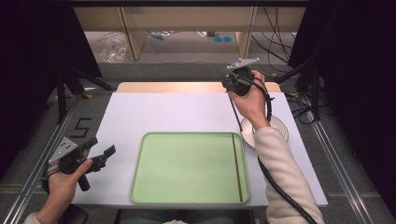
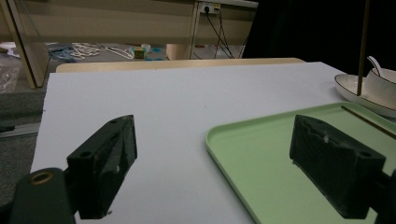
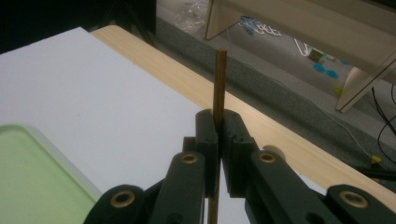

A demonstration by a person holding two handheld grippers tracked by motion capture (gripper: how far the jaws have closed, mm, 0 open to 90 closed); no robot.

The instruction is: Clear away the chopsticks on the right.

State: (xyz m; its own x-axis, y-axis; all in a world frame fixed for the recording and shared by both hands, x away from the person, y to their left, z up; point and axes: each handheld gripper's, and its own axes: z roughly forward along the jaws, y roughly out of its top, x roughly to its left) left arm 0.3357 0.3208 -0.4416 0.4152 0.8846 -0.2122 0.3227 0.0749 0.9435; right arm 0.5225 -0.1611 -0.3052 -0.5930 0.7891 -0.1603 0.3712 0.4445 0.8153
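The thin brown chopstick [image 3: 220,84] pinched in the right gripper [image 3: 218,126] looks like matt wood or bamboo. Both grippers are matt black plastic with brass-coloured pivot bushings; the left gripper's [image 2: 215,163] pads look rough and scuffed. The pale green tray [image 1: 187,168] seems smooth, semi-matt plastic. The white bowl [image 2: 369,88] is glossy, probably ceramic.

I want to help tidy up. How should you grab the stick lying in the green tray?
Pinch the stick around its middle, coming straight down from above. It lies flat beside the tray's right wall, so set one jaw on each side, across its length. The open left gripper is free.
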